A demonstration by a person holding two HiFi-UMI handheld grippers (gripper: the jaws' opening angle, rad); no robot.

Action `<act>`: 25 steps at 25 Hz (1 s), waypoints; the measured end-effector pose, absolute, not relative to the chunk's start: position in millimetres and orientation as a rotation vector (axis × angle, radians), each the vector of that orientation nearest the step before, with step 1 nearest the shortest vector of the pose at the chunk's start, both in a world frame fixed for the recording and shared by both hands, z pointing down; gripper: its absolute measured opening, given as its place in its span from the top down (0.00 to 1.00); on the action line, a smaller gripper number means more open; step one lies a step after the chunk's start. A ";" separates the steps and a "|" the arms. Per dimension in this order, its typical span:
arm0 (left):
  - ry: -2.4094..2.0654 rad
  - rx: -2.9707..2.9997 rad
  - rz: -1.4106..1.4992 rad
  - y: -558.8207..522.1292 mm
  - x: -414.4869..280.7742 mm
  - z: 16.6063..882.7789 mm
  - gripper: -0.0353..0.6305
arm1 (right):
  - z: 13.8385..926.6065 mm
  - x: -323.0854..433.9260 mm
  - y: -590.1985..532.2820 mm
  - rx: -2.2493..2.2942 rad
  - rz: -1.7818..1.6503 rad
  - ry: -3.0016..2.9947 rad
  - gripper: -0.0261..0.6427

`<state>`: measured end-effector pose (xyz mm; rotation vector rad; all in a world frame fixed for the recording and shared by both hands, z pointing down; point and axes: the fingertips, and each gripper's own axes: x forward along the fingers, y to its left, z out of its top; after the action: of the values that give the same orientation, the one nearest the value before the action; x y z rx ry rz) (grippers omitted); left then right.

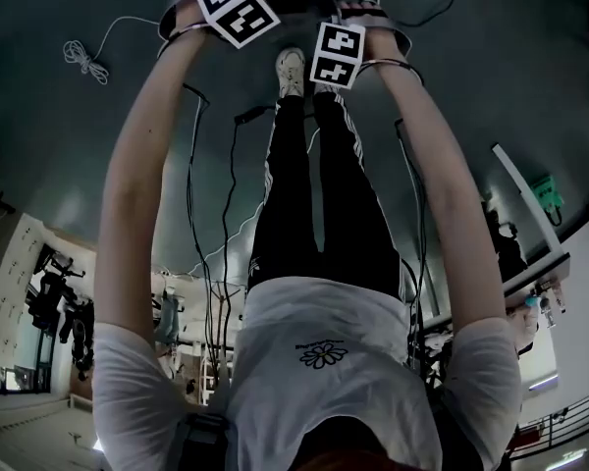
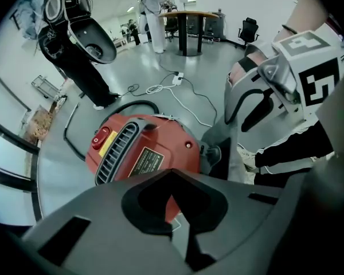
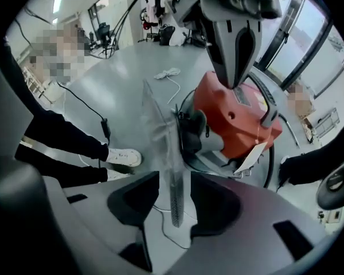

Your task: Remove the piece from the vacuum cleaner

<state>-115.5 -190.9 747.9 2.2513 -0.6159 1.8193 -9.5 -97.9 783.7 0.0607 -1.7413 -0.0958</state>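
A white cord [image 3: 166,73] lies coiled on the grey floor [image 3: 120,79], apart from a black cable [image 3: 105,128] nearer the camera. Farther off stand a round table [image 2: 189,14] with a person [image 2: 153,4] beside it, an office chair [image 2: 248,27] and a tall black machine [image 2: 83,50].

Label [image 2: 142,161] on vacuum cleaner [image 2: 166,139]: print unreadable.

Glossy red plastic is being shown on the vacuum cleaner [image 2: 152,148], clear, finely ribbed plastic on the piece [image 3: 160,130]
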 end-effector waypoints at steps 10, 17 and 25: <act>-0.497 2.245 1.958 -186.9 -107.6 748.6 0.95 | 826.1 18.3 -59.7 0.118 0.060 -1.687 0.92; -0.515 2.241 1.942 -190.8 -116.9 756.1 0.95 | 829.3 -17.9 -22.8 0.078 0.037 -1.773 0.92; -0.519 2.210 1.964 -188.3 -109.5 750.3 0.95 | 819.5 -15.0 -14.0 0.096 0.061 -1.798 0.92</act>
<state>-109.5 -188.3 750.3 2.2103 -0.5190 1.9642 -15.0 -14.0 819.5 0.0959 -1.7980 0.0607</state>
